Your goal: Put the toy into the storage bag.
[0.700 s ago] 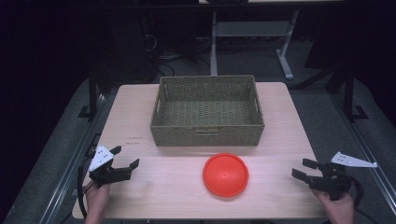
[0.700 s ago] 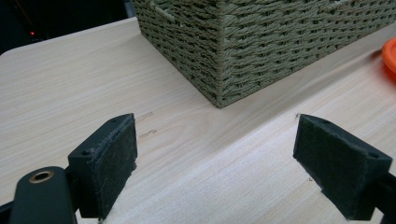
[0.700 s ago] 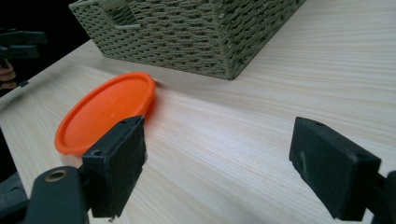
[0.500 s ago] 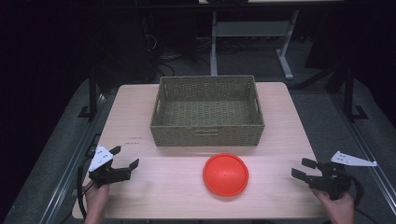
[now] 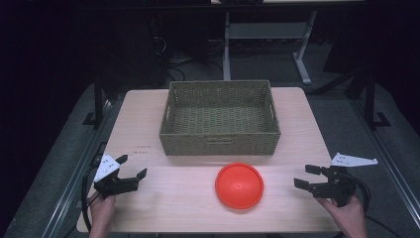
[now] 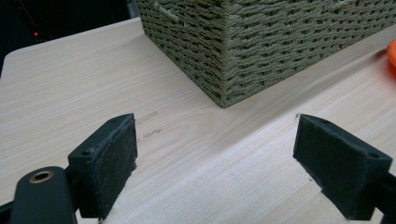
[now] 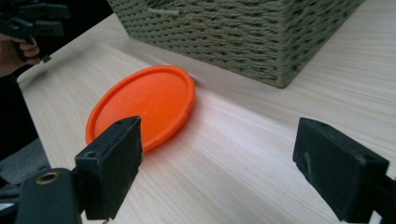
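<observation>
Wooden table (image 5: 307, 134): bare board either side of the orange plate (image 5: 239, 185); woven basket (image 5: 220, 118) behind.
Left gripper (image 5: 130, 169) and right gripper (image 5: 308, 176) both spread wide, empty, near the table's side edges.

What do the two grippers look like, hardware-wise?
Both are black handheld units. The left gripper and right gripper each carry a pale three-cornered plate with small dark dots on top and trail a black cable. Jaws end in blocky black pads with a felt-like face. No sleeves are visible.

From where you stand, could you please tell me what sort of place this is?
Probably a lab or recording workspace: a light wooden table with a woven olive basket and an orange round plate, a dark room behind, metal stand legs and cables on the floor.
</observation>
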Action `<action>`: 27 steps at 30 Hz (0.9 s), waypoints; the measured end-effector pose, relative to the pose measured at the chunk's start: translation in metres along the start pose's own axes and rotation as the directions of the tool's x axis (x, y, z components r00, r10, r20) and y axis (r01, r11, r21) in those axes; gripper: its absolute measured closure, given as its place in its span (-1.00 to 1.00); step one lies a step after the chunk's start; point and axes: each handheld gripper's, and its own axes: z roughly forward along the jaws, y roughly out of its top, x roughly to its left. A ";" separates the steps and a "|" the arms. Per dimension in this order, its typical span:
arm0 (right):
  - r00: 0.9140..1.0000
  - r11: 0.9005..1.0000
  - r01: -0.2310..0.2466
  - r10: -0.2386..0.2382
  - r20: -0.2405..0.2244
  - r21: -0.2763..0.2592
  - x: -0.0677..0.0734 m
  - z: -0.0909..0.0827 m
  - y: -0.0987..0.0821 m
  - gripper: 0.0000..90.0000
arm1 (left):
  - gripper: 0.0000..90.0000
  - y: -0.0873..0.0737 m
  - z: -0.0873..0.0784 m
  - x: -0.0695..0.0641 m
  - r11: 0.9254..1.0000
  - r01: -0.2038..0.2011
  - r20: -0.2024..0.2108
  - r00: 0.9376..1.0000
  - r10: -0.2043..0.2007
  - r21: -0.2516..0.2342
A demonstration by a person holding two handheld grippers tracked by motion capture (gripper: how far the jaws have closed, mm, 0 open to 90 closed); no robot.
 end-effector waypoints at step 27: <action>0.991 0.980 0.039 -0.013 -0.132 0.196 0.019 0.050 0.051 -0.64 | -0.71 0.001 0.000 -0.002 1.000 -0.012 -0.002 1.000 0.012 -0.008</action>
